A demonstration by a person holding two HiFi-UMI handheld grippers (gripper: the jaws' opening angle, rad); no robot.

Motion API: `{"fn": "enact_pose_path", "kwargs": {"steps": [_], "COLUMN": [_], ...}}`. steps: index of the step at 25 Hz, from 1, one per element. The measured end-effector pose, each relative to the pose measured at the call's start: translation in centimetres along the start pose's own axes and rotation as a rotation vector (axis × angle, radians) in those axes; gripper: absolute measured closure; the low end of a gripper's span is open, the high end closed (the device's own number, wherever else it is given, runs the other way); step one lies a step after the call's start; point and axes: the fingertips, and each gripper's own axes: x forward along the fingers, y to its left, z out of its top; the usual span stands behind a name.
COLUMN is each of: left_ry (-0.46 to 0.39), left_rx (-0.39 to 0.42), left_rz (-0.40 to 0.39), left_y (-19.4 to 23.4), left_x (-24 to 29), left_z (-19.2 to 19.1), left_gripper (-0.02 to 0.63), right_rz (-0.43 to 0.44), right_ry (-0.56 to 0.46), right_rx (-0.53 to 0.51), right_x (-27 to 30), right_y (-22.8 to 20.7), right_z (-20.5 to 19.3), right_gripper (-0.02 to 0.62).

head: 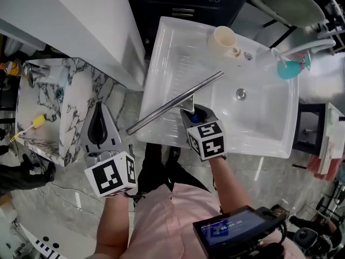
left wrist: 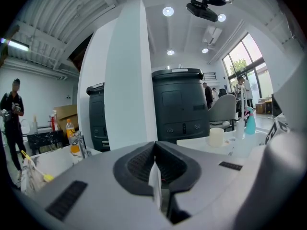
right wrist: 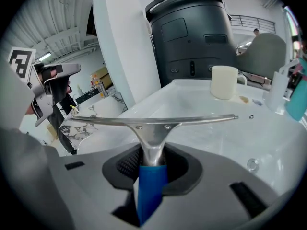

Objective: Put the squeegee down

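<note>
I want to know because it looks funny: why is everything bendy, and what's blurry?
Left gripper view: the wide lens bows the white pillar, the corners go dark, the ceiling lights glare. Right gripper view: same bowing; the squeegee has a sharp blade, but its blue handle up close is soft. Head view: straighter lines, even light on the sink.

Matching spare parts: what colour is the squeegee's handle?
Blue; the squeegee handle shows best in the right gripper view.
</note>
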Motion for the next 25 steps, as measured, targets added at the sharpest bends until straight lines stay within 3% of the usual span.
{"fn": "enact_pose_path", "kwargs": {"steps": [22, 25], "left_ry": [0.016, 0.021], "left_rx": [-0.028, -0.029], "left_rz": [-0.007, -0.008], "left_y": [0.3, 0.3], "left_x": [1.5, 1.5], "left_z": [-1.0, -1.1], "left_gripper": [0.597, 0.597], "right_rz": [0.053, 0.066], "right_ry": [0.157, 0.180], "right_rx": [-0.054, -0.052], "right_x": [1.8, 2.0], "right_y": [0.6, 0.8], "right_z": [-1.4, -1.8], "right_gripper": [0.481, 0.450]}}
